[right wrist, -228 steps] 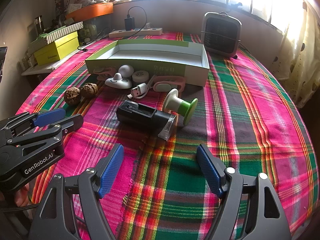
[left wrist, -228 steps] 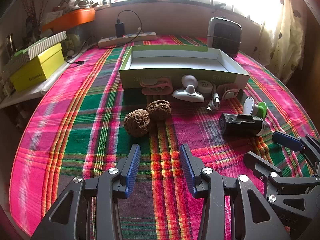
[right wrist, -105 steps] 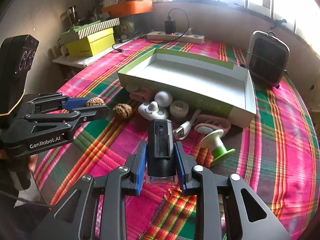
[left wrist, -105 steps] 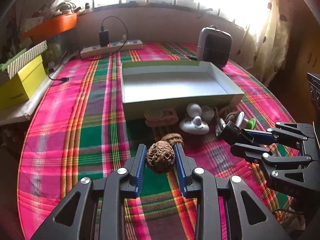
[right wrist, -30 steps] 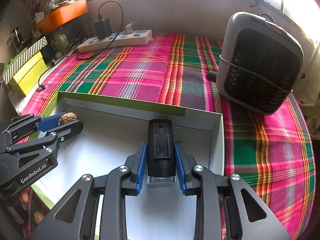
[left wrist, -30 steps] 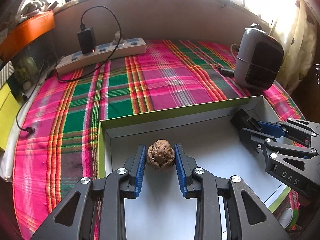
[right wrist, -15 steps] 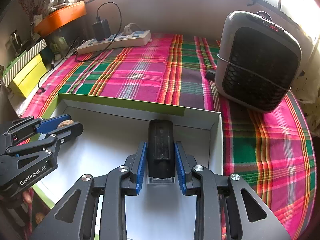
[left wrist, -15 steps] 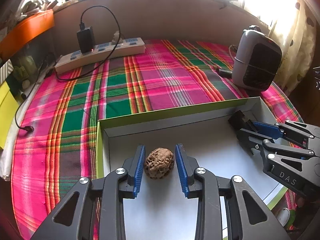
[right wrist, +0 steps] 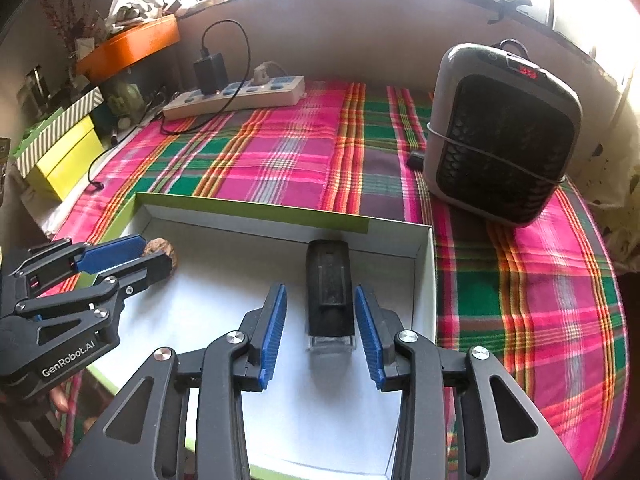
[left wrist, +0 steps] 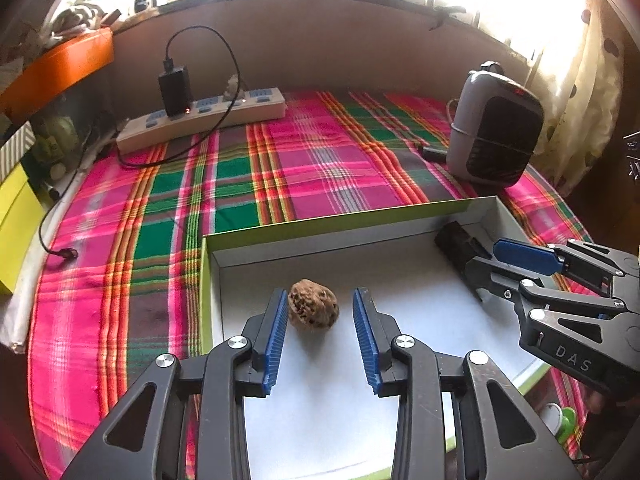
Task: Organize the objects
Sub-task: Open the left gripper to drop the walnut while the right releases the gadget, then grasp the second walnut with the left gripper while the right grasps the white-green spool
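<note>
Jaws apart around wrinkled walnut (left wrist: pixel 313 305)

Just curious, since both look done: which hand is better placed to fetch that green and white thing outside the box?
Probably right: the right gripper, jaws open, is right by the green and white item past the right edge of the box; the left gripper sits across the box.

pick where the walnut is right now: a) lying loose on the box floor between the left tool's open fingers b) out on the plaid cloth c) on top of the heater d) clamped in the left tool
a: the walnut lies on the white floor of the box, with gaps either side between it and the blue pads of the left tool, whose jaws stand apart.
</note>
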The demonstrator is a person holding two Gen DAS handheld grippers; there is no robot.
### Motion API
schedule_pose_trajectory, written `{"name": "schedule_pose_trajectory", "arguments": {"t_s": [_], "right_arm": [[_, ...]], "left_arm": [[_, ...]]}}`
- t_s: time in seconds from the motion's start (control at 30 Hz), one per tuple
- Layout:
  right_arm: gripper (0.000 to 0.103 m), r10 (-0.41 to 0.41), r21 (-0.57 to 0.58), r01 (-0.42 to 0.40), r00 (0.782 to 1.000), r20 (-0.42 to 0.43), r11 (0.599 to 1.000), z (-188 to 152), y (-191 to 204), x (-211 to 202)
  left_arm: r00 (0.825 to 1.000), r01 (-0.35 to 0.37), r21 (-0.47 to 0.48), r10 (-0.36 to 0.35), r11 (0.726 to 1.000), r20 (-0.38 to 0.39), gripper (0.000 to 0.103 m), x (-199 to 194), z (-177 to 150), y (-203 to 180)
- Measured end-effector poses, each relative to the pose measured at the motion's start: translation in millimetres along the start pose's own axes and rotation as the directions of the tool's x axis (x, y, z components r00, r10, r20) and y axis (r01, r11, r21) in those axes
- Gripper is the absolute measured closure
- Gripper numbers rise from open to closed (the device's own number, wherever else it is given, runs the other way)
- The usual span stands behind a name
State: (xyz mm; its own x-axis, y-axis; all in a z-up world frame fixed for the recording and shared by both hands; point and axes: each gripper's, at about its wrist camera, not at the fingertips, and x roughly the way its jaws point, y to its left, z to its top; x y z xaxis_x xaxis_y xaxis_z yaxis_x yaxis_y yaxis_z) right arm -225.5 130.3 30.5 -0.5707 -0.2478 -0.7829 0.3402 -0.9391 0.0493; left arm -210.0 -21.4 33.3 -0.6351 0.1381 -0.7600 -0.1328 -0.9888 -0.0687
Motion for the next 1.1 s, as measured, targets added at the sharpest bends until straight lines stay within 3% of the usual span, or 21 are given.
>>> {"name": "schedule_pose_trajectory", "arguments": {"t_s": [0.73, 0.83, 1.1], "right_arm": [[0.064, 0.025, 0.029, -0.028, 0.992, 0.123, 0.999, -55, 7, -80], [0.059, 0.028, 0.028, -0.032, 0.991, 0.133, 0.999, -66, 8, -88], [0.058, 0.038, 0.034, -0.043, 0.990, 0.136, 0.999, -97, 7, -100]], "left_arm": [[0.991, 0.025, -0.048, -0.019, 0.999, 0.129, 0.068, -91, -61, 2], [0.991, 0.044, -0.056, -0.036, 0.997, 0.132, 0.067, -97, -72, 2], [0.993, 0.067, -0.052, -0.061, 0.996, 0.099, 0.066, -98, -98, -3]]}}
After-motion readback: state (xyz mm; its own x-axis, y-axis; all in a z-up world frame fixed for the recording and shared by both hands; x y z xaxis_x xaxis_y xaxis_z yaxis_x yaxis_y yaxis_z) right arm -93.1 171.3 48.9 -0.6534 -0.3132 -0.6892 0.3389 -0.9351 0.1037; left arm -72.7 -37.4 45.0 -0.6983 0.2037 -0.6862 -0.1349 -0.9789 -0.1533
